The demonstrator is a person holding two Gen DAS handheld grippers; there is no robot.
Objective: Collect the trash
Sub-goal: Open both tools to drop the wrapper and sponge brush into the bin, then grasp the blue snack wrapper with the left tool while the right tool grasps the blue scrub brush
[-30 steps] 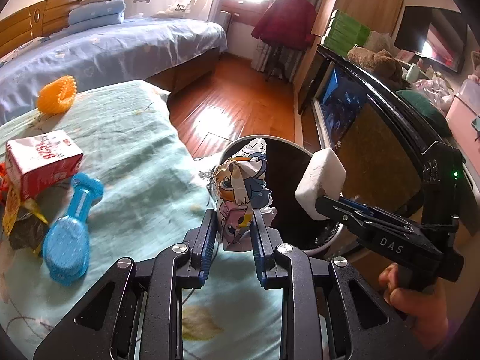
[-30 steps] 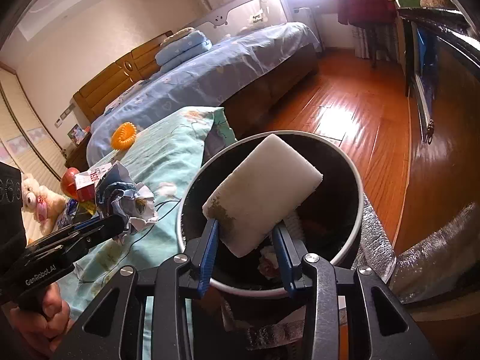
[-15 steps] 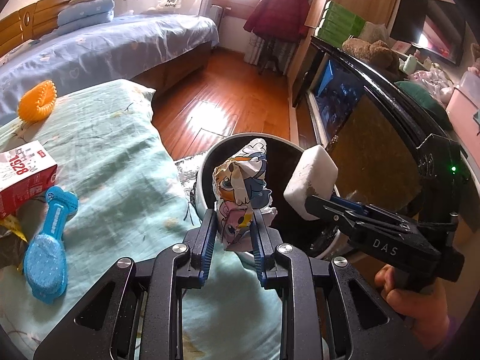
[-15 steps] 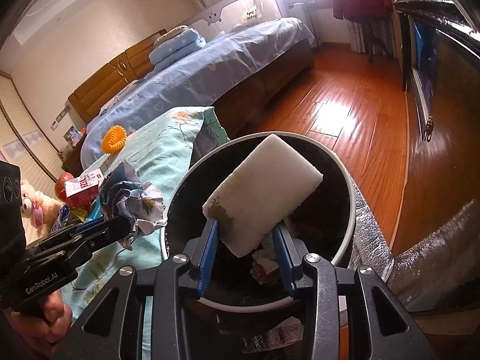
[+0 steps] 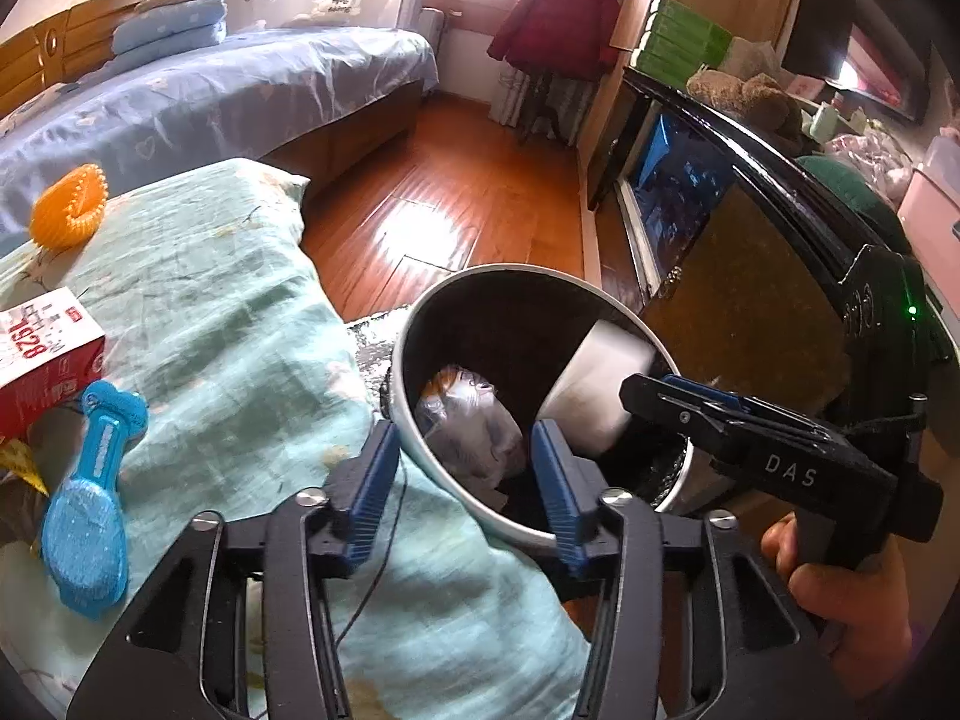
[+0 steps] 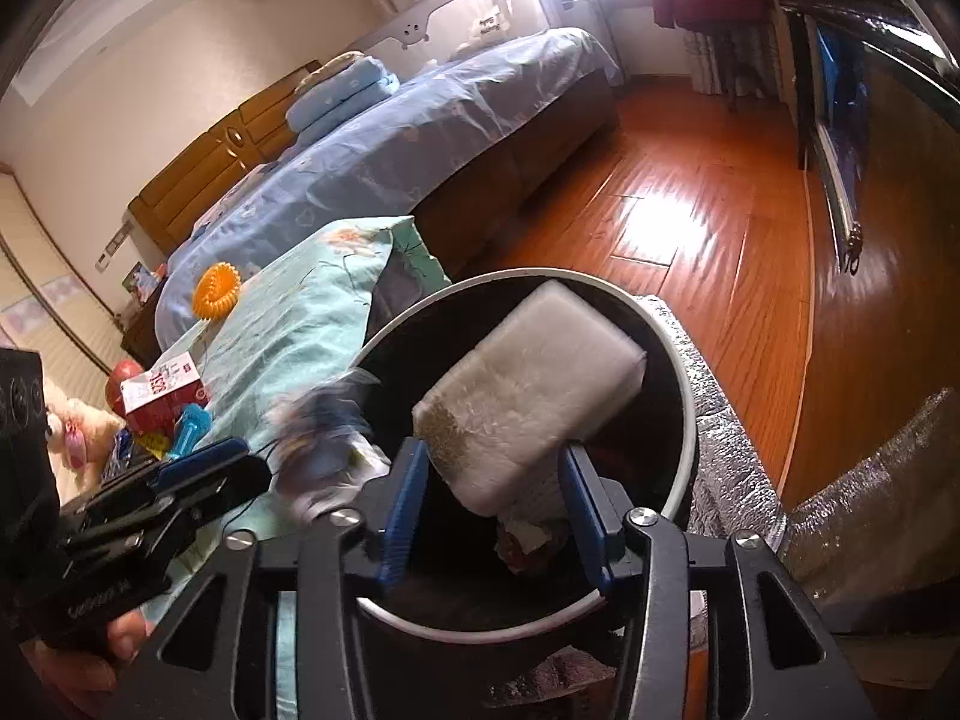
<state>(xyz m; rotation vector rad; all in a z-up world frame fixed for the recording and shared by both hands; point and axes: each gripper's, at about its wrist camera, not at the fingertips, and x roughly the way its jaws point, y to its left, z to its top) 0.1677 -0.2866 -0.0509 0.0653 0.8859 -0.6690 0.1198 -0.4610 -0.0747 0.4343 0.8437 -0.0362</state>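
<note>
Opening jaws on both grippers (image 5: 462, 480) (image 6: 493, 513), blurred sponge (image 6: 528, 408) and wrapper (image 5: 474, 426) seemingly loose over bin (image 5: 420, 324).

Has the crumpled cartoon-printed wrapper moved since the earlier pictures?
Yes. The crumpled cartoon-printed wrapper has dropped out of the opening left claw, down below the rim of the round black bin.

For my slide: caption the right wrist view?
Right gripper opening, white sponge dropping into the trash bin.

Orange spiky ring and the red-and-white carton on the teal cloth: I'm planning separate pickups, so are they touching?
Apart. The left wrist view shows a stretch of bare teal cloth between the orange ring and the carton.
</note>
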